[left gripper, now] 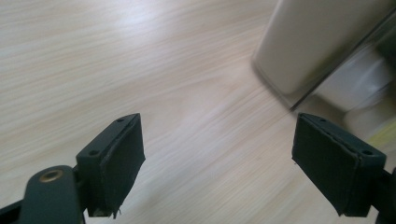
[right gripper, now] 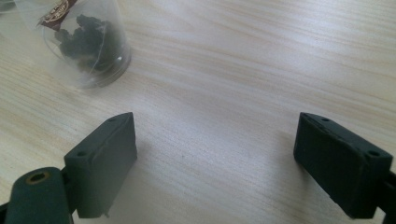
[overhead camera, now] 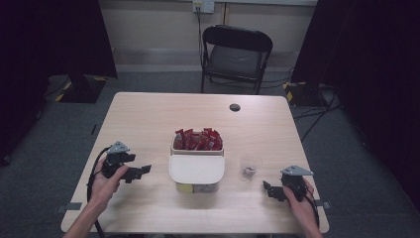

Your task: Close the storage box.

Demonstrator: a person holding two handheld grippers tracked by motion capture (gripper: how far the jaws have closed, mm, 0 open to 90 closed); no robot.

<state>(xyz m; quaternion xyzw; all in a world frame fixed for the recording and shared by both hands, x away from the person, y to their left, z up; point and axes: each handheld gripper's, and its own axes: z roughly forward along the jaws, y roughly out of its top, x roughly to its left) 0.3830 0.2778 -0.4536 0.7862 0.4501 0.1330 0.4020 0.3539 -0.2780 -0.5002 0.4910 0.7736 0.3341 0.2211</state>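
Note:
A cream box [overhead camera: 196, 169] stands at the middle of the table, its lid tipped forward and several red packets [overhead camera: 198, 140] standing in its back half. To its right is a small clear plastic cup [overhead camera: 249, 167] with dark bits in its bottom [right gripper: 91, 44]. My left gripper [overhead camera: 143, 170] is held low over the table left of the box, pointing at it, jaws open and empty [left gripper: 217, 161]. The box's cream side [left gripper: 308, 42] is blurred at upper right in the left gripper view. My right gripper [overhead camera: 268, 188] rests near the front right, open and empty [right gripper: 215, 161], short of the cup.
The light wooden table [overhead camera: 148, 119] has a dark round hole [overhead camera: 235, 107] near its far edge. A black folding chair [overhead camera: 236, 55] stands behind the table. Dark curtains hang at both sides. Cables trail from both grippers.

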